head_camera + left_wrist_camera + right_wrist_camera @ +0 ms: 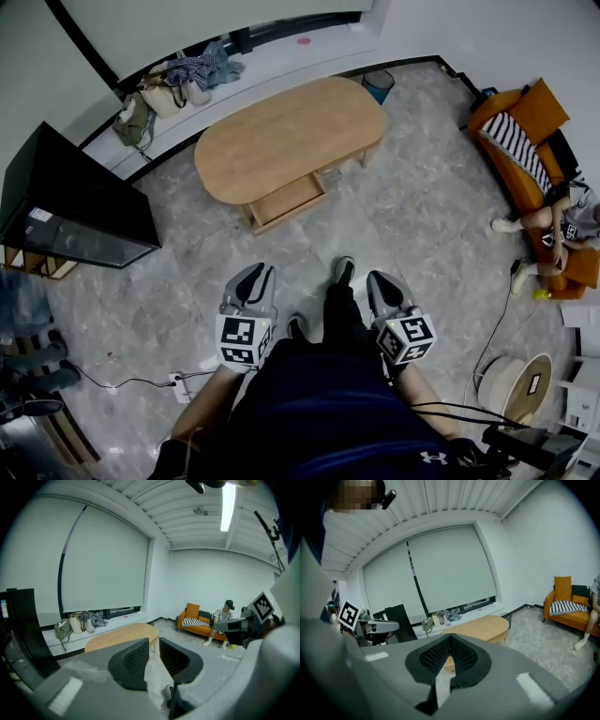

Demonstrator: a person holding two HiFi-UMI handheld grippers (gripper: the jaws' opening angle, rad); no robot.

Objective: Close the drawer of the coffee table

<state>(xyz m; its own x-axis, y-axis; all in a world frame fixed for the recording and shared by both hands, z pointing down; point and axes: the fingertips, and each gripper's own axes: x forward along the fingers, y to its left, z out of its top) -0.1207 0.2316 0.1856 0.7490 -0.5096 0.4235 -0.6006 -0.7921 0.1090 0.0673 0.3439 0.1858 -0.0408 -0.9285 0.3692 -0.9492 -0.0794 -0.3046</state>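
An oval wooden coffee table [291, 131] stands ahead on the grey floor. Its drawer [289, 199] is pulled out toward me on the near side. My left gripper [262, 274] and right gripper [375, 279] hang side by side in the air, well short of the drawer and touching nothing. The left gripper view shows the left gripper [153, 641] shut on nothing, with the table [122, 637] beyond it. In the right gripper view the right gripper [450, 637] has its pads together and empty, pointing at the table [480, 626].
A black cabinet [75, 202] stands at the left. Bags [178, 80] lie on the window ledge behind the table, with a bin [379, 84] beside it. A person sits on an orange sofa [525, 141] at the right. A power strip [178, 382] with its cable lies near my feet.
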